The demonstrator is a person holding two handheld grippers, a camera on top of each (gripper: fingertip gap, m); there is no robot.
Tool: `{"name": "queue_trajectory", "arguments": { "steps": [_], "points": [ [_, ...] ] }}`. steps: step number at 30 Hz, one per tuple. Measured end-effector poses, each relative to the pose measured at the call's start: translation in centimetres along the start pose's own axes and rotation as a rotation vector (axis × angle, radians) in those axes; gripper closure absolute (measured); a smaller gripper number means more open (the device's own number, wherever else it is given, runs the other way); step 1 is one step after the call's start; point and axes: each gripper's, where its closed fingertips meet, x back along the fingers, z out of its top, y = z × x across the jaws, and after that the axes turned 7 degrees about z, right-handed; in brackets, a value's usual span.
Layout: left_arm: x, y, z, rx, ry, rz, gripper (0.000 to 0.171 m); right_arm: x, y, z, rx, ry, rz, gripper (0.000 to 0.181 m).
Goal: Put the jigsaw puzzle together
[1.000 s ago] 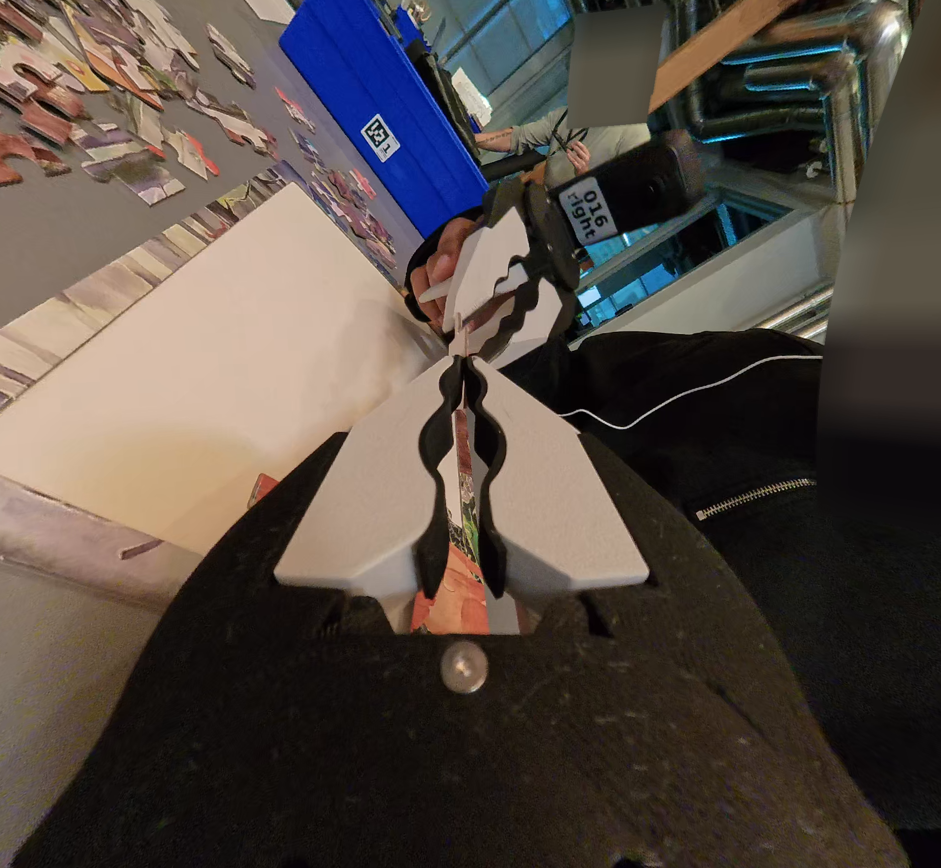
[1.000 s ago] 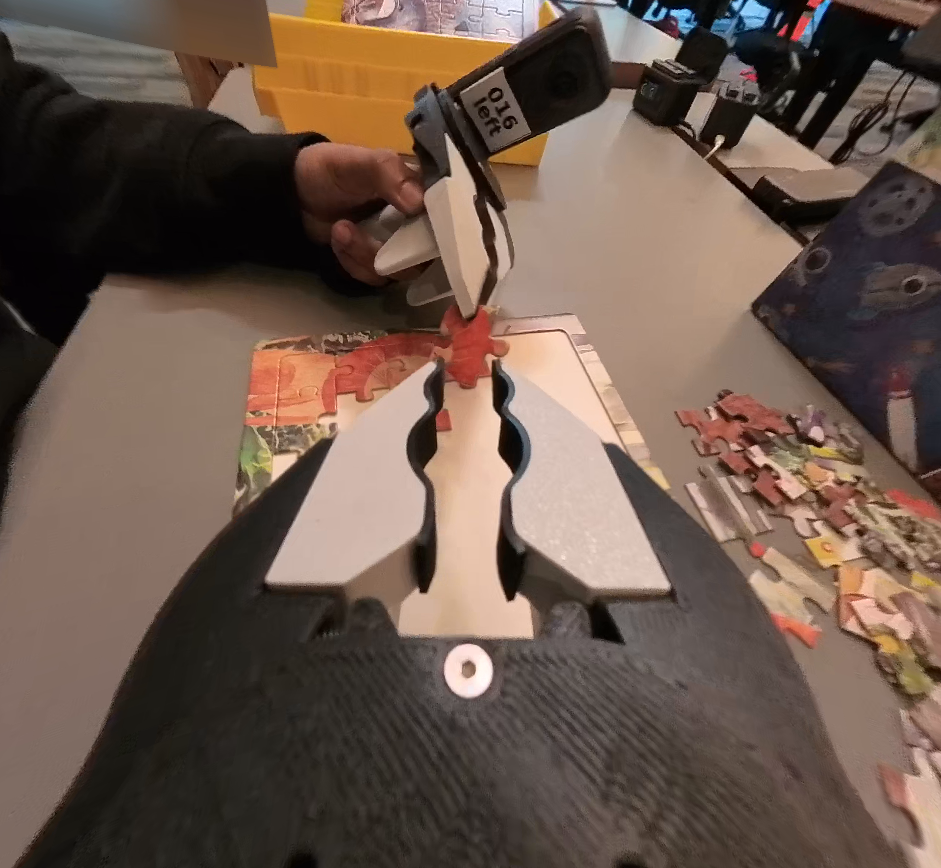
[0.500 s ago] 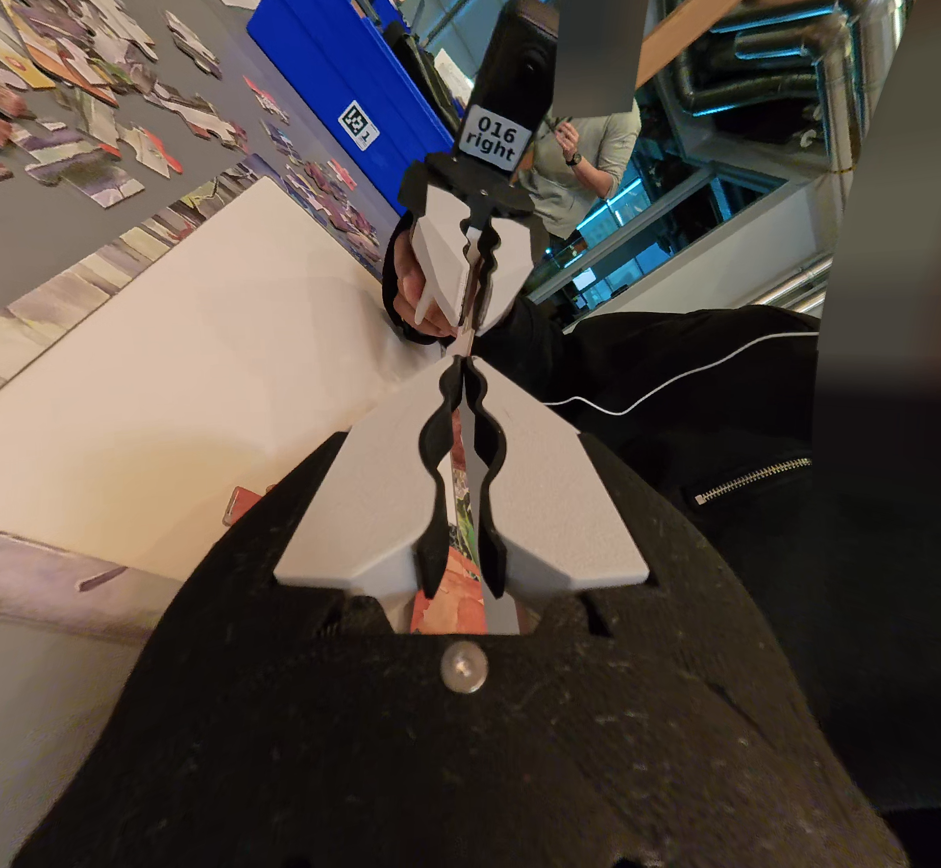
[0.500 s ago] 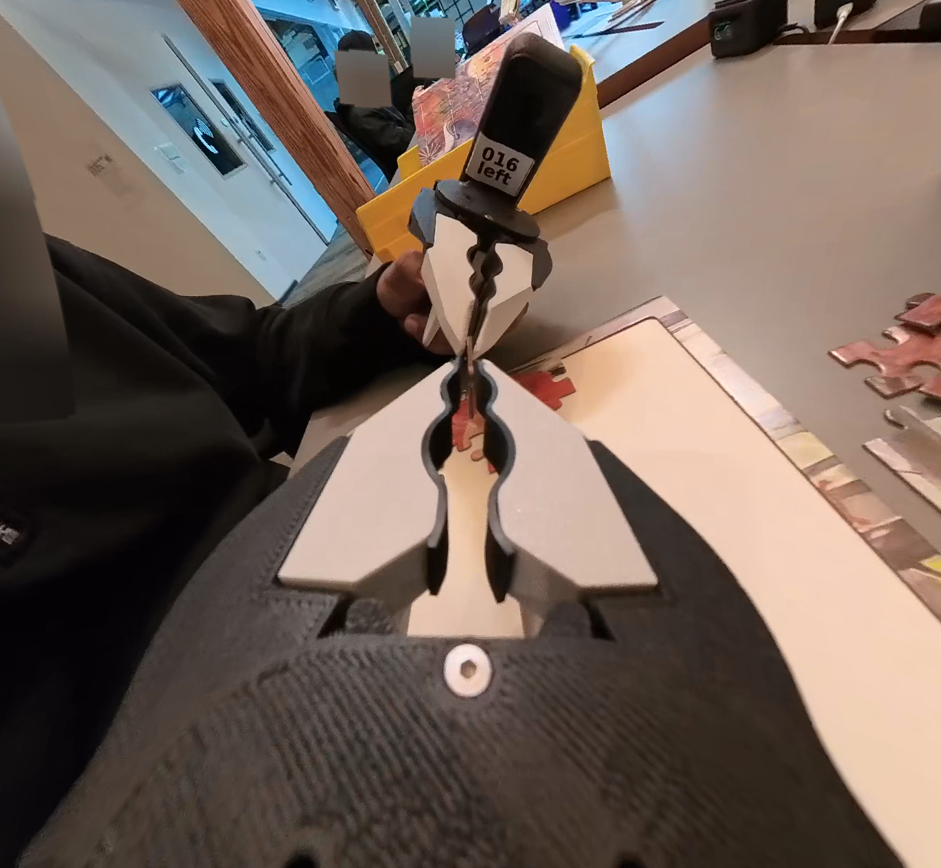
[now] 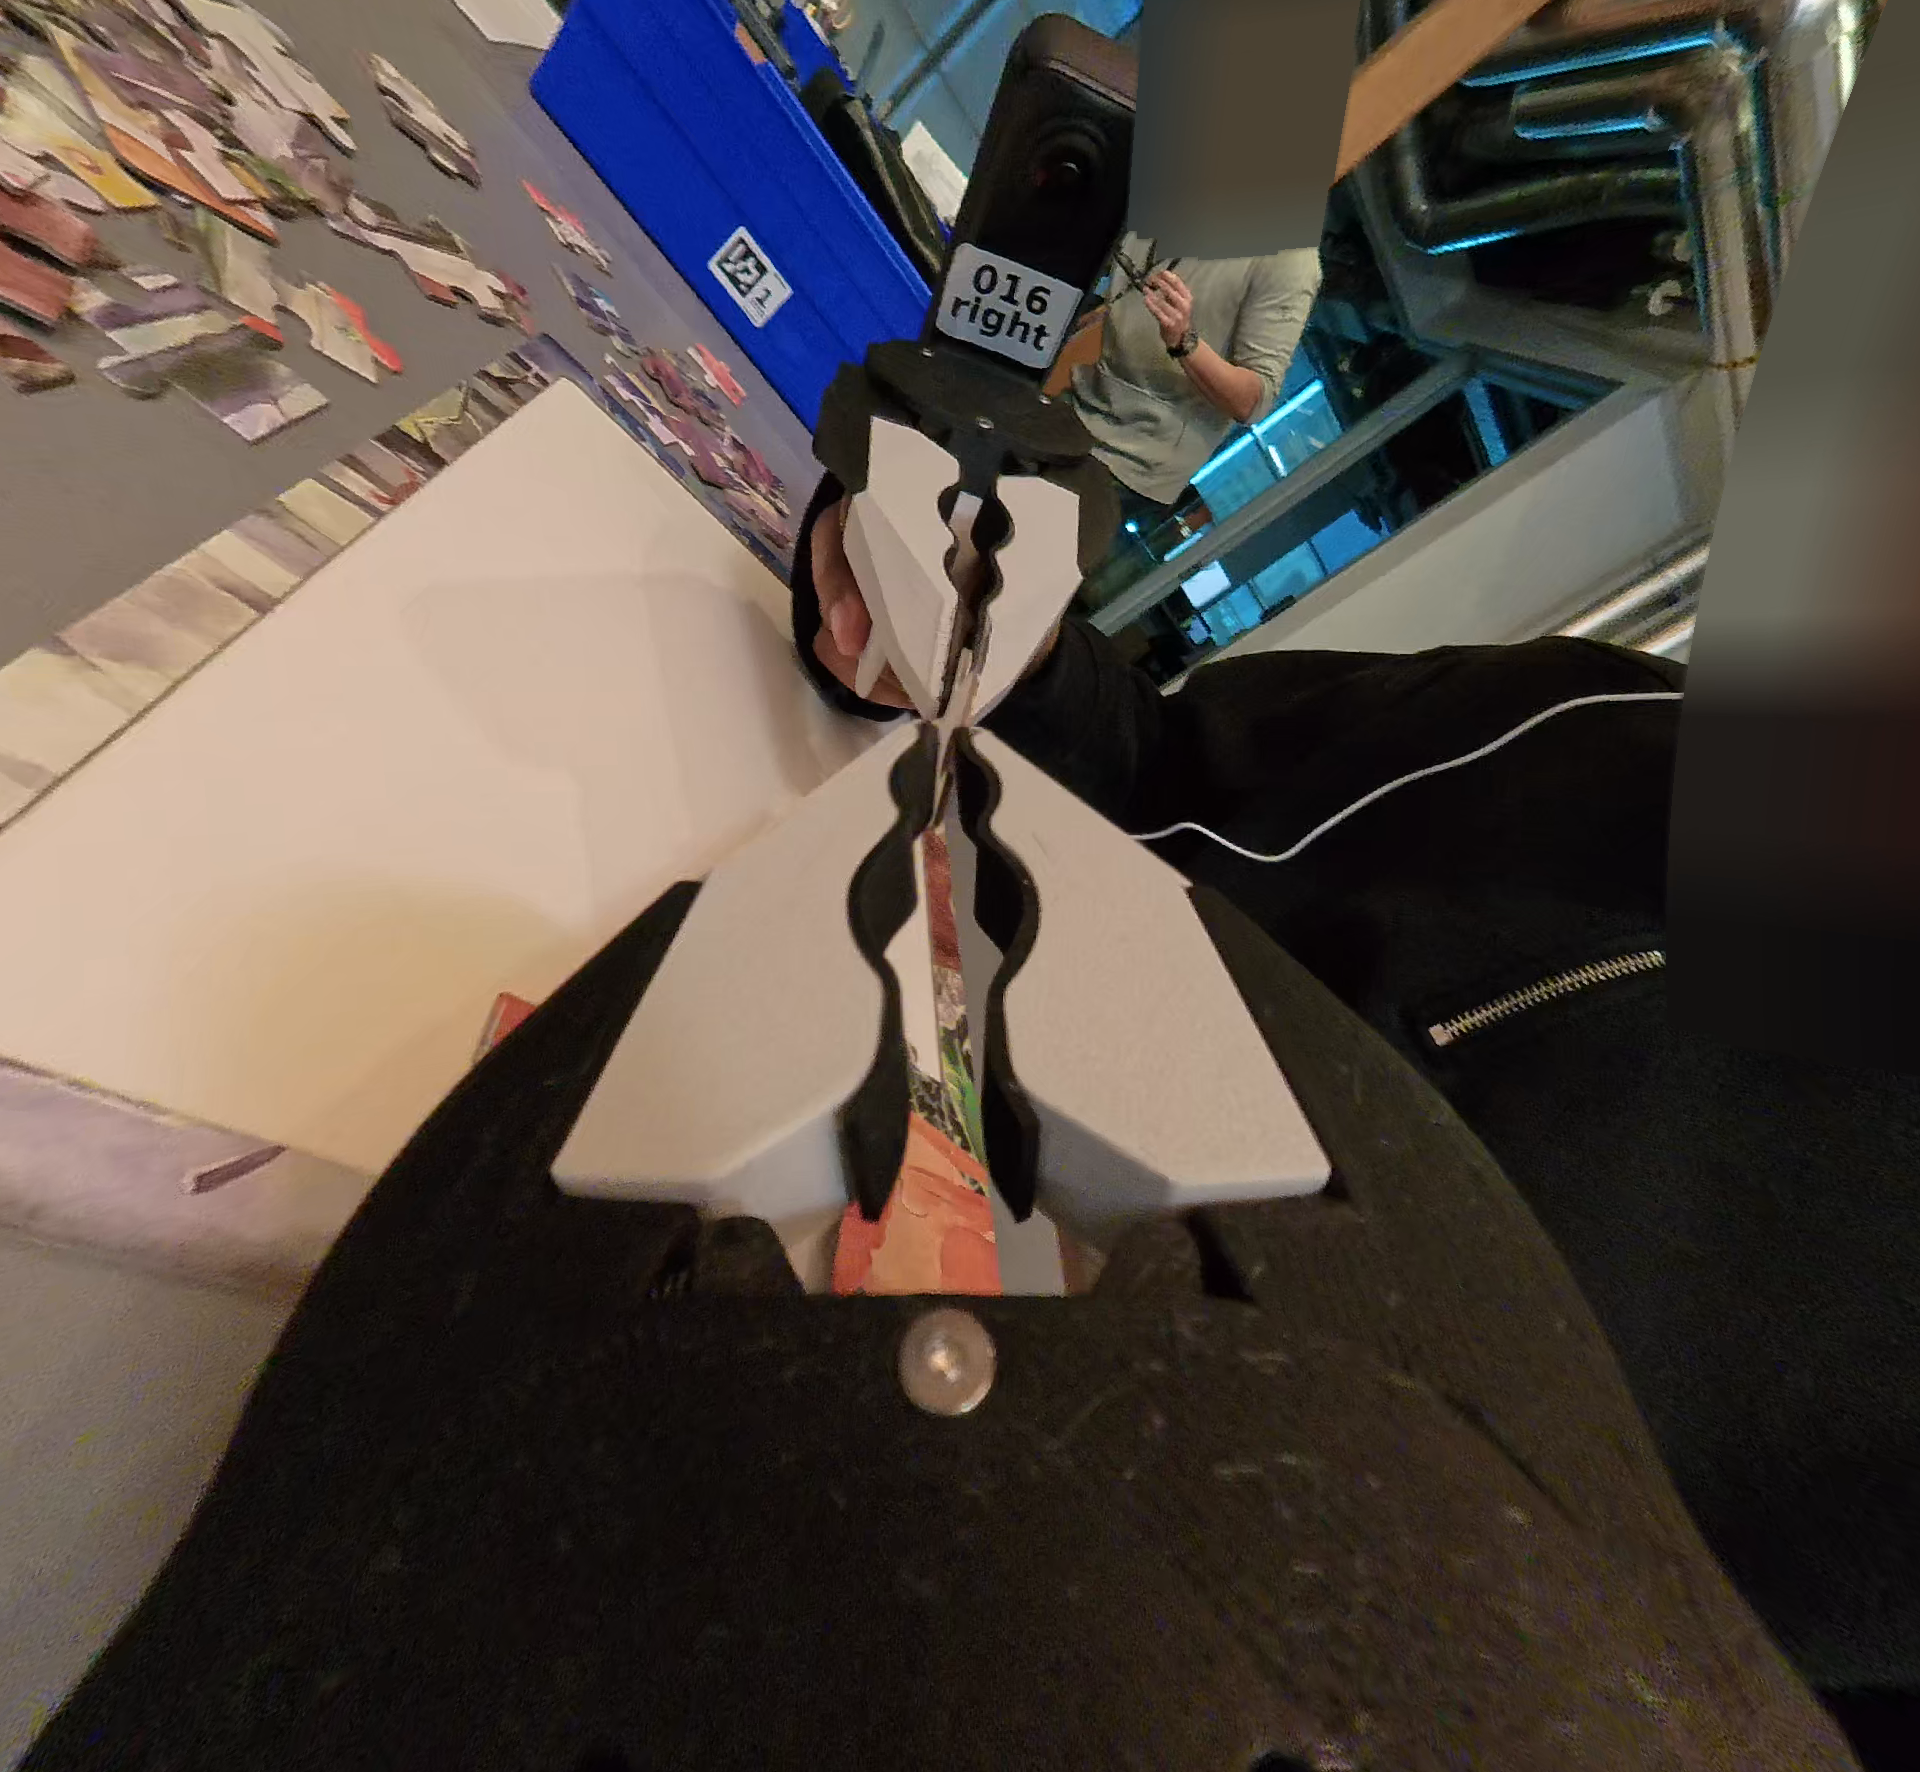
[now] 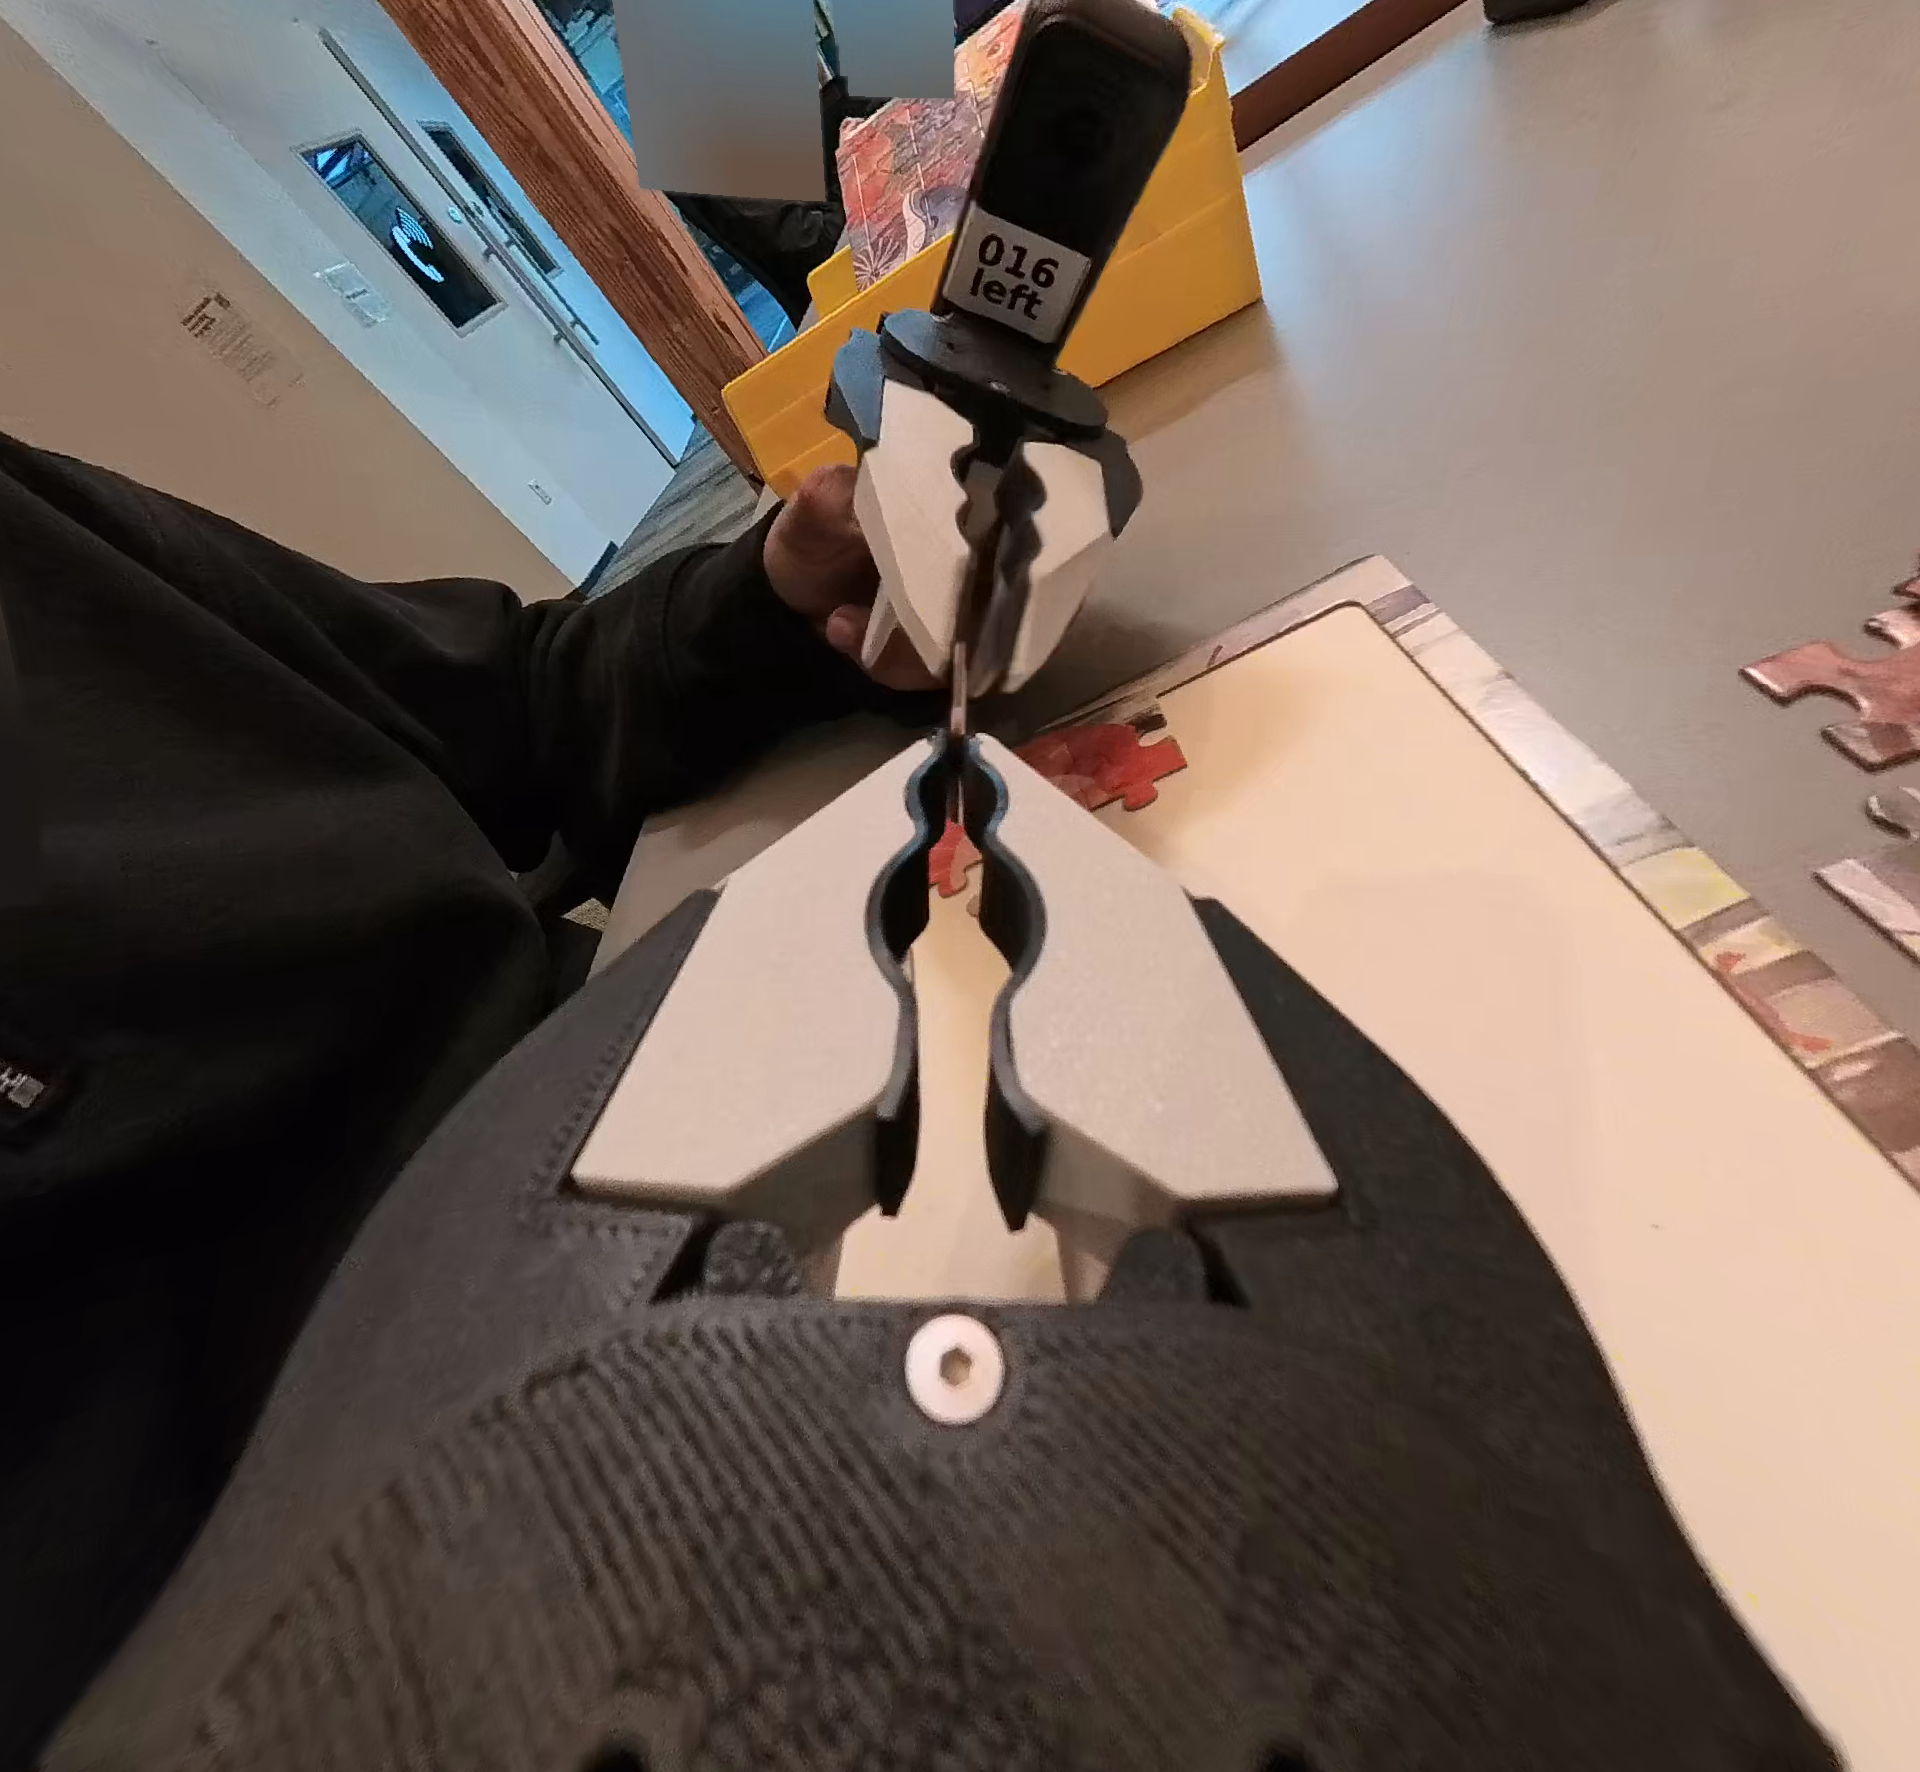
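My two grippers point at each other, tip to tip, just above the puzzle board [image 5: 364, 735], a cream tray with a picture border that also shows in the right wrist view [image 6: 1403, 891]. A red puzzle piece [image 6: 958, 709] stands edge-on between them; in the left wrist view its pale edge [image 5: 951, 683] shows. My left gripper [image 5: 940, 735] is shut on one end of the piece and also shows in the right wrist view [image 6: 966, 673]. My right gripper [image 6: 951, 751] is shut on the other end and also shows in the left wrist view [image 5: 961, 673]. Joined red pieces [image 6: 1112, 761] lie in the board's corner.
Loose pieces [image 5: 187, 195] are spread on the grey table beyond the board; several [image 6: 1860, 694] lie right of it. A blue bin [image 5: 707, 153] and a yellow bin [image 6: 1174, 268] stand at opposite table ends. A person [image 5: 1174, 392] stands in the background.
A second ago my right gripper was open and looking down at the board. It has swung round to face the left gripper and closed on the piece that the left one holds.
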Motion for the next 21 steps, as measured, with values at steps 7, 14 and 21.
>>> {"name": "queue_trajectory", "arguments": {
  "steps": [7, 14, 21],
  "points": [
    [1.4, -1.3, 1.9, -0.055, 0.101, 0.127, 0.143, 0.6, 1.4, -0.3, -0.07, -0.007, -0.048, 0.181],
    [1.5, -1.8, 1.6, -0.061, 0.074, 0.159, 0.142, 1.0, 1.4, 0.9, -0.128, 0.081, -0.024, 0.181],
    [-0.5, -1.2, -0.7, -0.047, -0.04, 0.094, 0.143, 0.8, 0.7, 2.0, -0.153, 0.17, 0.014, 0.181]
  ]
}}
